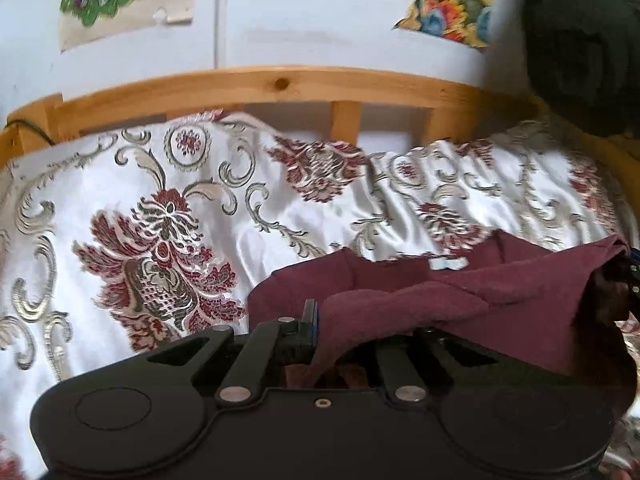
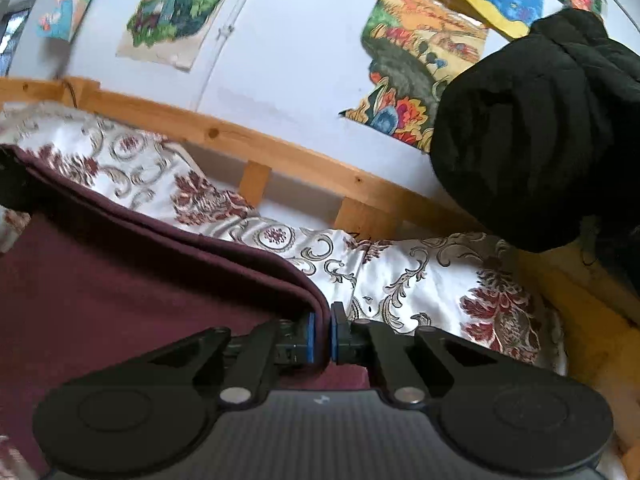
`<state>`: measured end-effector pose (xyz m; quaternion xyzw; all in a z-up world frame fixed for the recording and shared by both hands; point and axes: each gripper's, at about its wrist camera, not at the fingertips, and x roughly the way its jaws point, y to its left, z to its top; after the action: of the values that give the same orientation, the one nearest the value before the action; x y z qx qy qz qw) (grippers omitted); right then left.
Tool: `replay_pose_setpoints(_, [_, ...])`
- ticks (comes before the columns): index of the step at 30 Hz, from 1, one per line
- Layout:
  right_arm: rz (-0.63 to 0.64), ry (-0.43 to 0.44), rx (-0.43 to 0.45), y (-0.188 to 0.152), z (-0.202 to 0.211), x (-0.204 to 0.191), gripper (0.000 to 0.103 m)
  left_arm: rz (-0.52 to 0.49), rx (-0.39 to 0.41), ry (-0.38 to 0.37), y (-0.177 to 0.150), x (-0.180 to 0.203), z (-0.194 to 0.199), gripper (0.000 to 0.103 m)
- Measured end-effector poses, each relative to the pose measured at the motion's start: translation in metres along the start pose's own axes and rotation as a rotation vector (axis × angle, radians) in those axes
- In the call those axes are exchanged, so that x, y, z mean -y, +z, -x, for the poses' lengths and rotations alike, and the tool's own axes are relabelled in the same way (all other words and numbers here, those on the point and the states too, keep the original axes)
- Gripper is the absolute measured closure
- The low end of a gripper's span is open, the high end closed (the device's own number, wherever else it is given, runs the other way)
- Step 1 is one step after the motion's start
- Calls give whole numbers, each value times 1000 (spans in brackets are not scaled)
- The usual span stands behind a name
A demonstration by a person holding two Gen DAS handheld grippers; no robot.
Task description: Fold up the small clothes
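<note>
Bedspread (image 1: 120, 208) of glossy white satin, worked with dark red flowers and grey-gold scrolls, fills the left and middle of the left wrist view, and there we see it bare of other things. Along the top of both views runs the pale pine bed rail (image 1: 280, 84), with short upright slats below it and a white wall (image 1: 320, 12) hung with coloured pictures behind. In the upper right of both frames sits a bulky dark green, nearly black, quilted bundle (image 2: 540, 128), crowding that corner.

The small maroon knit garment (image 1: 440, 304) lies in the lower right of the left wrist view, rumpled, with a pale label showing near its upper edge. One flap drapes over the right finger of the left gripper (image 1: 320, 332), hiding it; only the left finger with its blue pad shows, so we cannot tell whether those tongs are clenched or released.

In the right wrist view the same garment (image 2: 120, 288) spreads across the lower left, its doubled edge curving from the left border down to the right gripper (image 2: 322, 336). That gripper's blue pads (image 2: 309, 336) sit almost together with the cloth edge pinched between them, grasping the garment.
</note>
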<state>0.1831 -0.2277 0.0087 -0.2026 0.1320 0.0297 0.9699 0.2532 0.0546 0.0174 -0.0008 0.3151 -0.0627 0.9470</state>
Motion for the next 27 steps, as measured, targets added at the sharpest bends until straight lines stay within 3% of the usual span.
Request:
replay_pose_setpoints(4, [36, -22, 3, -8, -31, -9, 95, -20, 9, 12, -1, -1, -27, 97])
replay_pose_setpoints(9, [9, 0, -74, -22, -53, -14, 90, 24, -34, -12, -12, -8, -52, 94])
replay_pose_setpoints(13, [7, -1, -104, -28, -57, -17, 84, 45, -57, -24, -19, -13, -59, 82])
replay_pose_setpoints(15, [11, -8, -110, -29, -57, -18, 75, 72, -60, -15, -19, -16, -59, 74])
replay_pose_setpoints(17, [-2, -19, -118, -30, -57, -16, 42, 84, -62, -6, -19, -19, -58, 62])
replay_pose_setpoints(19, [-21, -34, -120, -30, -56, -13, 24, 80, -60, 8, -19, -19, -56, 39])
replay_pose_setpoints(20, [-25, -43, -120, -31, -55, -12, 16, 81, -54, 17, -19, -20, -55, 33])
replay_pose_setpoints(21, [-28, -46, -118, -30, -54, -10, 13, 86, -47, 24, -19, -21, -53, 24])
replay_pose_setpoints(23, [-41, -50, -109, -29, -50, -7, 3, 98, -33, 28, -18, -22, -48, 19])
replay_pose_setpoints(27, [-61, -32, -88, -25, -38, -2, 0, 93, -23, 43, -20, -22, -40, 7])
